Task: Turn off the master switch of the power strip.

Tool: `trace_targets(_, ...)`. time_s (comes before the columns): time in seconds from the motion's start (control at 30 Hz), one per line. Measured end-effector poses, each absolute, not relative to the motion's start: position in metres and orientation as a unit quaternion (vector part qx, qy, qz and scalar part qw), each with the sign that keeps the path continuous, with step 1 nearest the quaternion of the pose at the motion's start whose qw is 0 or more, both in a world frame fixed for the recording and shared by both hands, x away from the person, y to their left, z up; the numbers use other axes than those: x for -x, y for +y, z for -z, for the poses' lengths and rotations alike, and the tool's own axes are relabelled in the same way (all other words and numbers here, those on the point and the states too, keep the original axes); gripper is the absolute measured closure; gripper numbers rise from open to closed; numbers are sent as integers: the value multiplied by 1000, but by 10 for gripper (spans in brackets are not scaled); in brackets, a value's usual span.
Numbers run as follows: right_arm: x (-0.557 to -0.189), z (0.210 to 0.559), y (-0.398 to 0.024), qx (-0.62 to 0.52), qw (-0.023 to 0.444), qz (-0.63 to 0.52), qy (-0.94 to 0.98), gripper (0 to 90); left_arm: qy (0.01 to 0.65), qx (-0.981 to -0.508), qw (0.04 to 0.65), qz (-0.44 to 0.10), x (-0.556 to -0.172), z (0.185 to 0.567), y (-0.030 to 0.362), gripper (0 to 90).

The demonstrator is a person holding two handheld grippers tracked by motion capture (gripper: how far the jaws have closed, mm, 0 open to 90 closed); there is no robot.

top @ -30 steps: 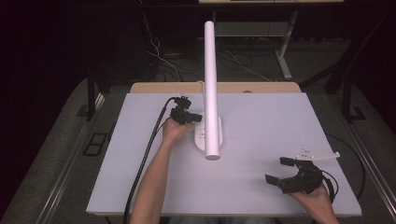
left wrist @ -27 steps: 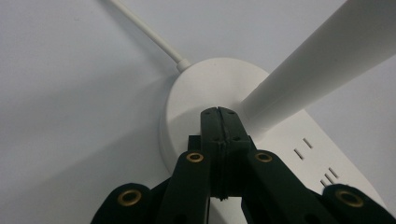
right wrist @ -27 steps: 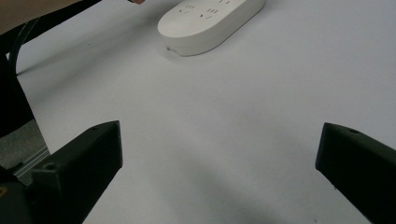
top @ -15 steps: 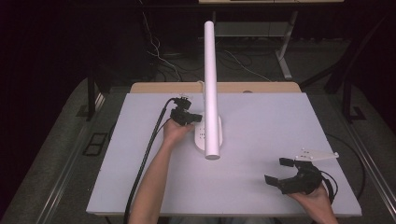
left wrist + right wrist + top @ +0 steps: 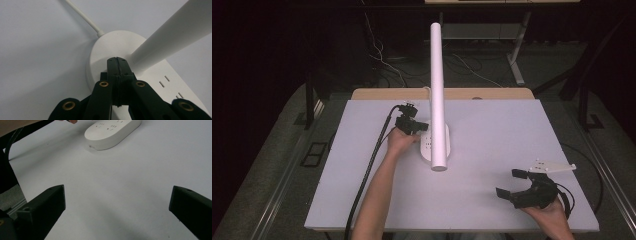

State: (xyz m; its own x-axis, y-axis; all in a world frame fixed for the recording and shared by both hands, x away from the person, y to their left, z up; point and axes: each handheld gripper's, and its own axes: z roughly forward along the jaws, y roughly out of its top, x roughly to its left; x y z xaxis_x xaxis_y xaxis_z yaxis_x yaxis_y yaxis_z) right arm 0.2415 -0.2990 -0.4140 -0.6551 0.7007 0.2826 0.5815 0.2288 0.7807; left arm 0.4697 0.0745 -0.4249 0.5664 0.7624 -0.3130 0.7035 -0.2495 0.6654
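My left gripper: jaws clenched together, nothing between, tips pressed down on far end of white power strip, beside base of white pole. No shift from a second ago; reads as steady press, maybe on switch, cannot confirm. Strip's white cord runs off over table. My right gripper: jaws released wide, empty, parked at near right corner, well apart from strip, unmoved too.
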Motion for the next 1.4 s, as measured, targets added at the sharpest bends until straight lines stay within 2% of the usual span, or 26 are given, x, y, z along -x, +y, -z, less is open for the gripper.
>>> trace_targets(0.17,-242,414,-299,-411,63,-466,781,0,464,-794,389,-48,-468,423,72,900)
trace_targets(0.3,-242,414,-298,-410,62,-467,781,0,477,-773,419,-9,-469,425,82,900)
trace_targets(0.43,-243,415,-296,-408,63,-465,783,0,480,-761,437,-4,-465,428,89,900)
trace_targets(1.13,-244,415,-296,-405,65,-466,783,0,424,-778,460,-49,-447,390,111,892)
trace_targets(1.4,-244,415,-296,-406,65,-467,783,0,423,-772,472,-50,-432,384,124,837)
